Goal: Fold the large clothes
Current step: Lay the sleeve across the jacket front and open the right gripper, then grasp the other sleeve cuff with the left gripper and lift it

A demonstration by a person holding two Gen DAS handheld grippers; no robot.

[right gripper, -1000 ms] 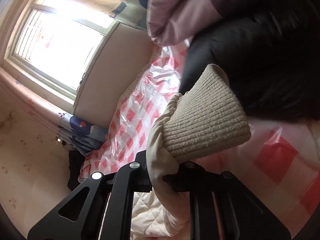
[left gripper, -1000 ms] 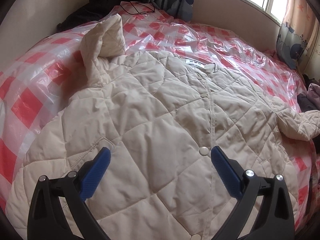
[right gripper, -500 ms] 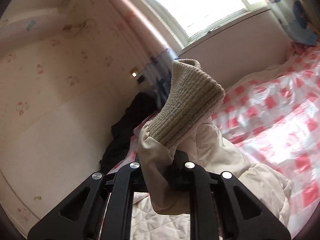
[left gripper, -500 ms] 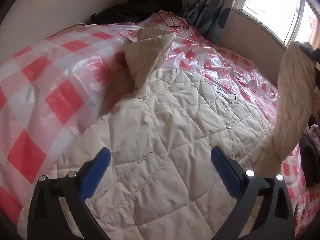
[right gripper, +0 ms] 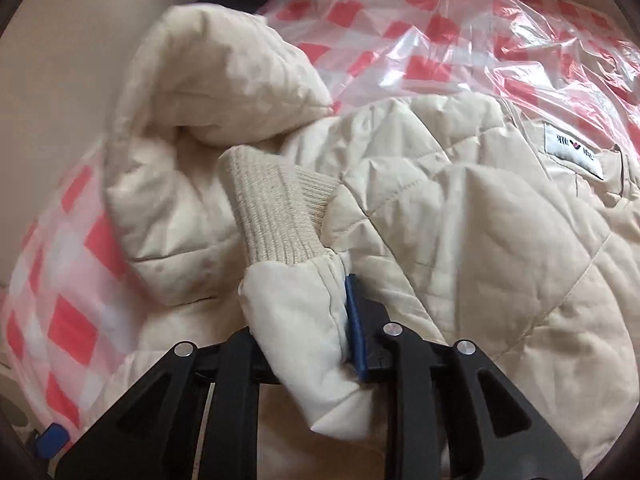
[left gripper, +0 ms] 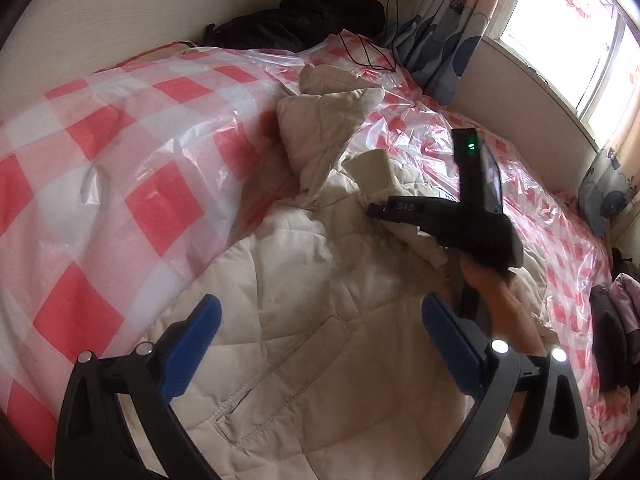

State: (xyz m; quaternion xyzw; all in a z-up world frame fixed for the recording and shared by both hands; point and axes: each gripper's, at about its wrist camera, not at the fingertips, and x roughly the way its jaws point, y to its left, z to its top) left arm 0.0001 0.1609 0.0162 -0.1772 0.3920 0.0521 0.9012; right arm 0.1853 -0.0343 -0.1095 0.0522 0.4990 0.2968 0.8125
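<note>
From the left wrist, the left gripper (left gripper: pixel 320 328) hovers with its blue-padded jaws spread wide and empty above a cream quilted jacket (left gripper: pixel 304 320) lying front-up on a bed covered by a red-and-white checked sheet (left gripper: pixel 120 168) under clear plastic; one sleeve (left gripper: pixel 324 120) is bunched up at the far side of the jacket; farther off, the right gripper (left gripper: pixel 384 210), held in a person's hand (left gripper: pixel 496 300), reaches across the jacket's chest, with a ribbed cuff (left gripper: pixel 370 170) at its tip; dark clothes (left gripper: pixel 304 20) lie against the wall, and a curtain (left gripper: pixel 440 40) hangs beside a bright window (left gripper: pixel 568 32).

From the right wrist, the right gripper (right gripper: pixel 308 312) has the end of the other sleeve (right gripper: pixel 296 320) between its jaws, ribbed cuff pointing away onto the jacket; its jaws have just been opening, and the blue pad (right gripper: pixel 356 328) on the right lies along the fabric, though whether the pads still press it I cannot tell; the neck label (right gripper: pixel 572 152) shows at upper right, near the plastic.
</note>
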